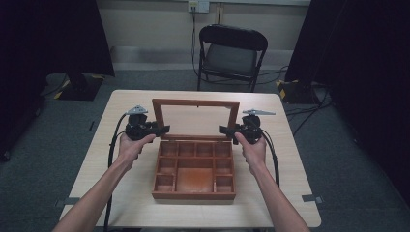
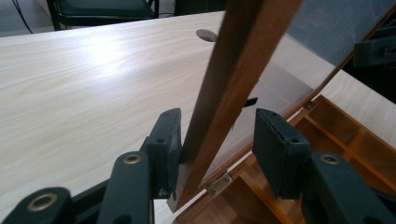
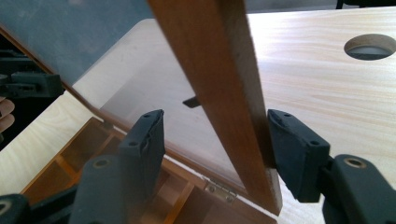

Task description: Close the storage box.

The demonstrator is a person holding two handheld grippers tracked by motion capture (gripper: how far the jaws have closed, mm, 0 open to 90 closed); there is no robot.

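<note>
- I counted one table [image 1: 121, 193], light wood-grain, with one round cable hole [image 3: 370, 46] in its top, seen in the right gripper view.
- I counted one black folding chair [image 1: 231, 54] beyond the far edge of the table, facing the table.
- I counted one wooden box [image 1: 194, 169] at the middle of the table. Its base lay flat with the long axis running from the near edge toward the far edge, and the open top faced up.
- I counted one lid [image 1: 196, 118], a wooden frame around a clear pane, standing raised at the far side of the box. Its long axis ran left to right across the table. Small metal hinges [image 2: 219, 183] joined it to the base.
- I counted about eleven compartments inside the base: one large near-centre compartment [image 1: 194, 180] and smaller ones around it; the exact number was hard to confirm.
- I counted two grippers, one at each side rail of the lid.
- The left gripper [image 2: 217, 140] had its jaws spread wide around the left side rail; one pad [image 2: 169, 140] touched the wood and the other stood clear of it.
- The right gripper [image 3: 215, 144] had its jaws spread wide around the right side rail; one pad [image 3: 292, 149] was against the wood and the other stood apart.
</note>
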